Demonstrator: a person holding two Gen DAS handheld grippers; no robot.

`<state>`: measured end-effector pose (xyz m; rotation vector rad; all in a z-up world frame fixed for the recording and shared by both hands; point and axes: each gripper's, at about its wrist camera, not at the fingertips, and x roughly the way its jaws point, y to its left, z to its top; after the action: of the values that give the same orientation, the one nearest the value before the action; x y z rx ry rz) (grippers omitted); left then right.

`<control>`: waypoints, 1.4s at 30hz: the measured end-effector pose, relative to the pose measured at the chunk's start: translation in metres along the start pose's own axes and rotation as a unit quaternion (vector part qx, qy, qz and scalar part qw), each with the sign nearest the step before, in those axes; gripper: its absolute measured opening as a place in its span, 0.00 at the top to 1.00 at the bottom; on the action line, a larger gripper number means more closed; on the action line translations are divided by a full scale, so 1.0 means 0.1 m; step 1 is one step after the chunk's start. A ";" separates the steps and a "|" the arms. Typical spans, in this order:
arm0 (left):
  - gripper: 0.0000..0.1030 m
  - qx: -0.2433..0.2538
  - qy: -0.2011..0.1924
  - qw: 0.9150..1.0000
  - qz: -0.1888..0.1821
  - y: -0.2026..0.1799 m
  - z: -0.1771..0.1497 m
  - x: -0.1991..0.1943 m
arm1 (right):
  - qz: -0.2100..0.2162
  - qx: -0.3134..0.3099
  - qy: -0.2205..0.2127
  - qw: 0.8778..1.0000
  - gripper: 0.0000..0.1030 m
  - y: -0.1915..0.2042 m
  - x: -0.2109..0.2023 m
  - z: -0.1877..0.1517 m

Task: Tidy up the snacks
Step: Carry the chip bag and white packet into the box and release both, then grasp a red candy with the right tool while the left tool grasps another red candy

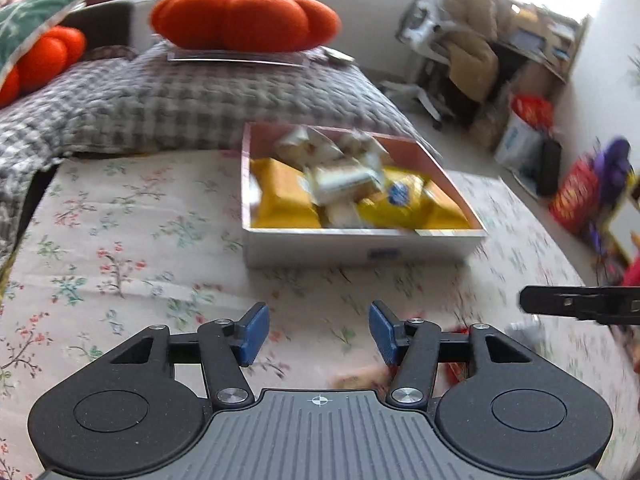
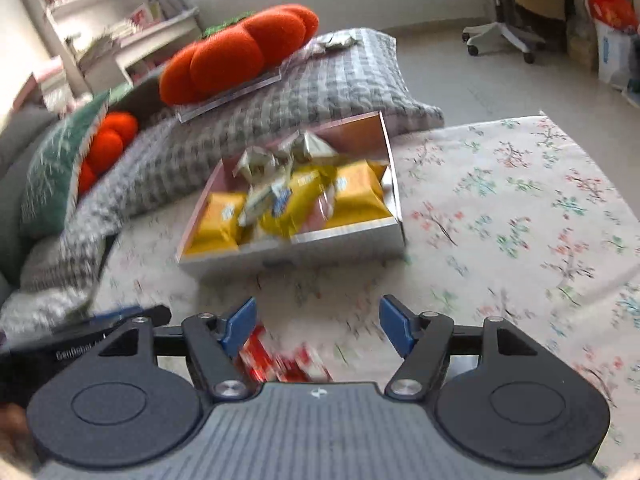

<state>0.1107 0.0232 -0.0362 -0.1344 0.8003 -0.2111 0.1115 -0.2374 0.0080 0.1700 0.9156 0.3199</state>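
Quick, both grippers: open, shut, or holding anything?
Left gripper: open, holding nothing.
Right gripper: open, holding nothing; red snack packet lies below it.

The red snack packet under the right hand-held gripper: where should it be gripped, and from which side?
Judging from the right wrist view, the red snack packet lies flat on the floral cloth, just below the right hand-held gripper, whose jaws stand apart with nothing between them. Probably best to come from above and pinch across its narrow width near the middle. Blur hides its exact edges.

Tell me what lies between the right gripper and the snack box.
Only bare floral cloth, seen in the right wrist view, separates the right gripper from the snack box.
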 end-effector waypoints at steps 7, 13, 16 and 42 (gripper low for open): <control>0.47 0.040 0.016 0.999 -0.015 -0.15 -0.09 0.04 | -0.010 -0.056 0.024 0.998 0.39 0.09 0.07 0.04; 0.46 0.041 0.008 0.998 -0.055 -0.21 -0.11 0.11 | 0.005 -0.060 0.046 0.997 0.44 0.08 0.10 -0.02; 0.44 0.050 0.010 0.996 -0.072 -0.25 -0.12 0.18 | 0.011 -0.066 0.073 0.995 0.49 0.12 0.19 -0.09; 0.76 0.147 0.008 0.987 -0.057 -0.56 -0.29 0.47 | 0.003 -0.013 0.106 0.994 0.62 0.12 0.50 -0.21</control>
<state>0.1143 -0.0435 -0.0779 0.1009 0.7693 -0.4362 0.1203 -0.2092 -0.0387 0.1159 1.1211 0.3604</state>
